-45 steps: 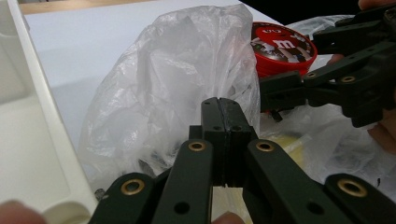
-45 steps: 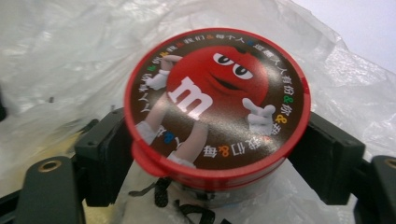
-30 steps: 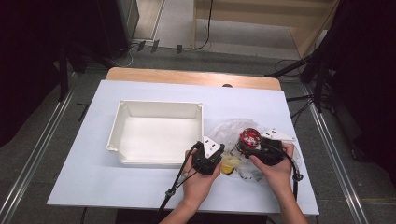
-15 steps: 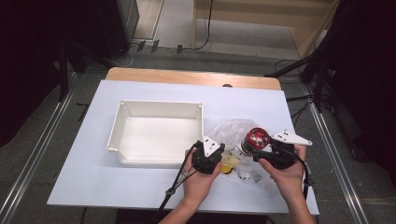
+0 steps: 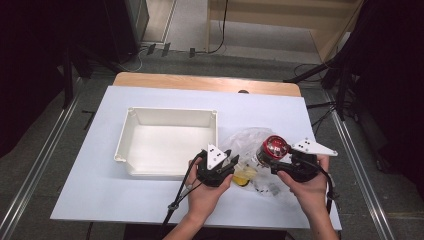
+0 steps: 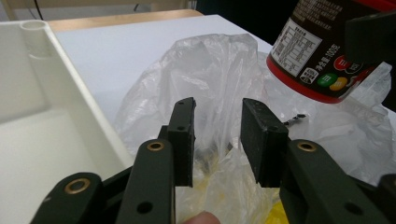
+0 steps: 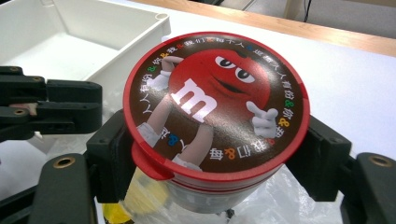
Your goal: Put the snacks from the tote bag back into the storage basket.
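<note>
Above the plastic bag [image 5: 245, 142], candy tub [image 5: 272, 148] upright, pinched by right tool [image 5: 274, 159]; left tool [image 5: 231, 162] spread.

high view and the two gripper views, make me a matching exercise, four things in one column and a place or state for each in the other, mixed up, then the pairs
Things
1. candy tub
2. white tray
3. clear plastic bag
4. left claw

Places or states
A. crumpled on the table, right of the tray
B. clamped in the right claw, red lid up
C. jaws apart, nothing gripped
D. holds nothing, left half of the table

Pairs: 1-B, 2-D, 3-A, 4-C
</note>
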`<state>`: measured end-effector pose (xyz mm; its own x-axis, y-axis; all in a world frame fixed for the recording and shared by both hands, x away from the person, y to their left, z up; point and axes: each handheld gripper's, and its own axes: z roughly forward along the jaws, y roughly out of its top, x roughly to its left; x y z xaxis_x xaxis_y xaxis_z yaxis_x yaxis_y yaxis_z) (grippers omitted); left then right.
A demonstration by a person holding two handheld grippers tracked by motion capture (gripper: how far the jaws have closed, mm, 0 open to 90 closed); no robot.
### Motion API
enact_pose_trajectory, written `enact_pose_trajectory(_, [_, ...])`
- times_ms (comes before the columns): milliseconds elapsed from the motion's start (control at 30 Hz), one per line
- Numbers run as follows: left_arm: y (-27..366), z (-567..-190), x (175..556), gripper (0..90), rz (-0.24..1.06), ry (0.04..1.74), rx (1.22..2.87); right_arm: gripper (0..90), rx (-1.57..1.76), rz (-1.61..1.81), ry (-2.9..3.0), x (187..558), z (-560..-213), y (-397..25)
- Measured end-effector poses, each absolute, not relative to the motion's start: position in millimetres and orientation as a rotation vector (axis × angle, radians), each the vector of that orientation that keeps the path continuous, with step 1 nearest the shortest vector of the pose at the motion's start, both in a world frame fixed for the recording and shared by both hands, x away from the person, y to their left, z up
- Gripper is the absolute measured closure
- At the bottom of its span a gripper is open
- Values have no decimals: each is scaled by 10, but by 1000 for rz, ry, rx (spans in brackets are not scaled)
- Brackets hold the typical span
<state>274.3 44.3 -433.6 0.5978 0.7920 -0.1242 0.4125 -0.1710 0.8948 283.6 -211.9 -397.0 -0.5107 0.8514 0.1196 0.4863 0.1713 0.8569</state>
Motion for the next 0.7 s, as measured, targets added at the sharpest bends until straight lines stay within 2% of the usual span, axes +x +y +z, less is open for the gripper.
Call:
enact_pose_trajectory(233, [574,-4349,2707,576,472,950,1797,261,1266,1281,2075,2815,-3937,-2100])
enact_pose_trajectory(567, [837,-4291,2657,418,521,933,1758,261,1266,1289,2093,2821,-3957,-2045])
enact_pose_trajectory(700, [977,-4270,2627,390,527,939,1733,262,1261,1298,2095,2824,-3963,-2027])
